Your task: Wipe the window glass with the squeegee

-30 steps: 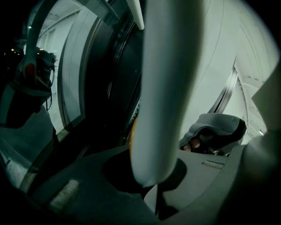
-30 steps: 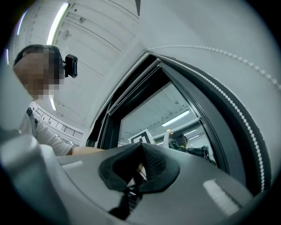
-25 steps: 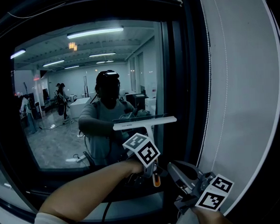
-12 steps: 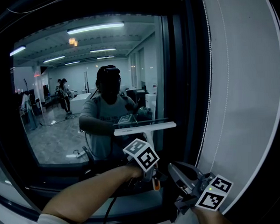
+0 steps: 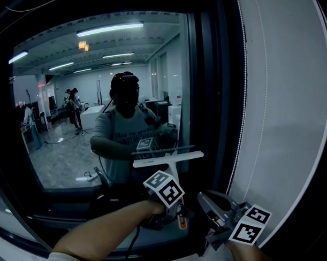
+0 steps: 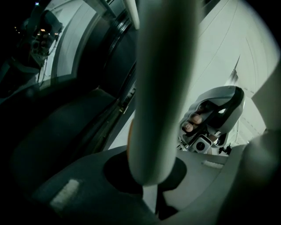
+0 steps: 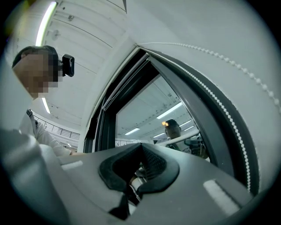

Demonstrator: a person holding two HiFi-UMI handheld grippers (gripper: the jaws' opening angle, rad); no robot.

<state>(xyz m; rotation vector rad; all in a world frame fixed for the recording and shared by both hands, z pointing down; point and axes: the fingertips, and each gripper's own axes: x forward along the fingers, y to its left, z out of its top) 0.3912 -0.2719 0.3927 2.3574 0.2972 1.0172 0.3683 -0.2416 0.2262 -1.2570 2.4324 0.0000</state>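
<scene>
A white squeegee (image 5: 168, 158) lies with its blade level against the window glass (image 5: 62, 136), low on the pane and near its right side. Its handle runs down into my left gripper (image 5: 176, 204), which is shut on it below the marker cube. In the left gripper view the handle (image 6: 162, 88) fills the middle, clamped between the jaws of the left gripper (image 6: 151, 176). My right gripper (image 5: 210, 202) hangs lower right of the squeegee, apart from it, shut on nothing. In the right gripper view the right gripper (image 7: 131, 184) has its pads together, and the squeegee blade (image 7: 175, 139) shows beyond.
The dark window frame (image 5: 210, 99) stands just right of the squeegee. A white blind (image 5: 280, 96) with a bead chain (image 5: 241, 98) hangs further right. The sill (image 5: 119, 244) runs below the glass. The glass mirrors a lit room and the person.
The squeegee and my left gripper have slid down the glass a little. The right gripper has stayed where it was.
</scene>
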